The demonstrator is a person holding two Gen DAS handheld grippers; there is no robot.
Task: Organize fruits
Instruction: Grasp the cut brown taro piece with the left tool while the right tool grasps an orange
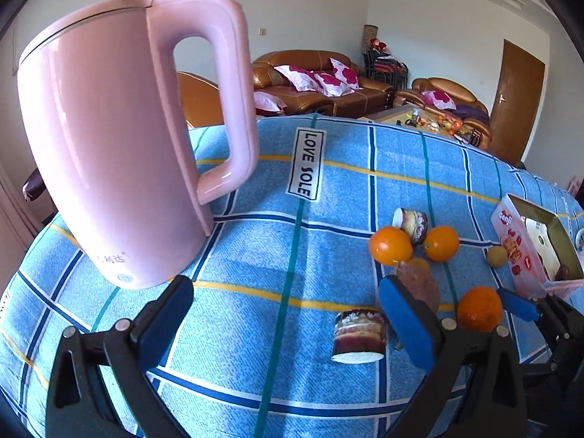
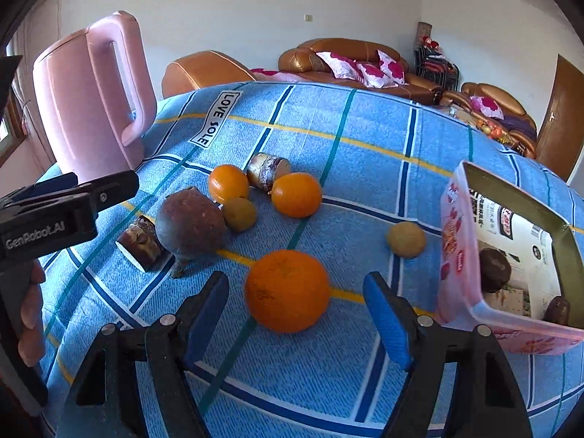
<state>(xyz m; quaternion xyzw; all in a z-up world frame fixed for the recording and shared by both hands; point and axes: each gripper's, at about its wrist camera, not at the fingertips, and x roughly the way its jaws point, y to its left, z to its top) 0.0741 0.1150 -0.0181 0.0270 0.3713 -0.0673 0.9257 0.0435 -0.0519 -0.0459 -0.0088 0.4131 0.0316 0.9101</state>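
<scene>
On the blue checked cloth (image 2: 365,182), a large orange (image 2: 287,289) lies just ahead of my open, empty right gripper (image 2: 295,314), between its blue fingers. Two more oranges (image 2: 296,194) (image 2: 228,183), a dark purple fruit (image 2: 190,222) and two small brownish fruits (image 2: 239,213) (image 2: 406,239) lie beyond. The pink box (image 2: 460,255) at right holds dark fruits (image 2: 493,269). My left gripper (image 1: 288,314) is open and empty over the cloth; a snack roll (image 1: 359,335) lies just ahead of it. The large orange (image 1: 479,308) shows there too.
A tall pink kettle (image 1: 120,138) stands at the left of the table. Two wrapped snack rolls (image 2: 268,171) (image 2: 140,242) lie among the fruit. The other gripper's body (image 2: 62,204) reaches in from the left. Sofas (image 1: 314,80) stand behind the table.
</scene>
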